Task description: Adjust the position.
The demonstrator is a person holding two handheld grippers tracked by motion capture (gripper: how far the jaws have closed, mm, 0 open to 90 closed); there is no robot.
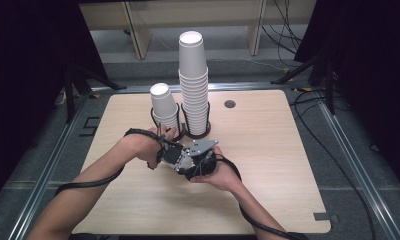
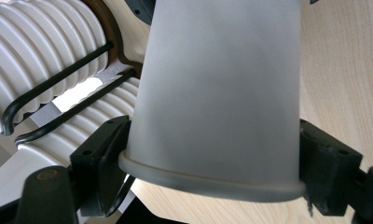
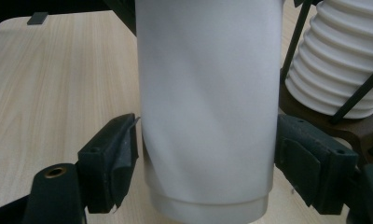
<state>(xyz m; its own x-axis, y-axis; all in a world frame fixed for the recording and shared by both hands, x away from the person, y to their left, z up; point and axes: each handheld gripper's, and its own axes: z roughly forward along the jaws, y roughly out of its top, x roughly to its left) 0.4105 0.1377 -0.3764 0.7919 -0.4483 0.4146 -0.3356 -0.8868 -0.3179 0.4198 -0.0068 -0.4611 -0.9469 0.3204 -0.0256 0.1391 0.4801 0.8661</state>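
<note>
Gripping a white paper cup (image 2: 212, 93) at its rolled rim, the left hand-held gripper (image 2: 212, 172) had its two black jaws pressed against the cup's opposite sides, so the cup ran away from the camera, base end farthest. The right hand-held gripper (image 3: 205, 163) straddled a white cup (image 3: 205, 102) as well, seen near its base ring; its right jaw lay against the cup wall, while a thin gap seemed to show at the left jaw, and those jaws had just been closing around it. Whether both tools were on a single cup or on two nested ones could not be told. In the high view the two hand-held grippers met just in front of the cup holder, the left one (image 1: 169, 150) under the person's left hand (image 1: 140, 145) and the right one (image 1: 200, 157) cradled in the right hand (image 1: 220, 175), over the light wooden counter (image 1: 268, 165). Just behind them stood a dark wire holder (image 1: 185, 131) with two rings, carrying a short cup stack (image 1: 164, 106) on the left and a tall cup stack (image 1: 193, 82) on the right, each upright with its base uppermost. In the left gripper view, the ribbed stacked rims (image 2: 44, 51) and black wire loops (image 2: 58, 79) appeared close beside the held cup.
</note>
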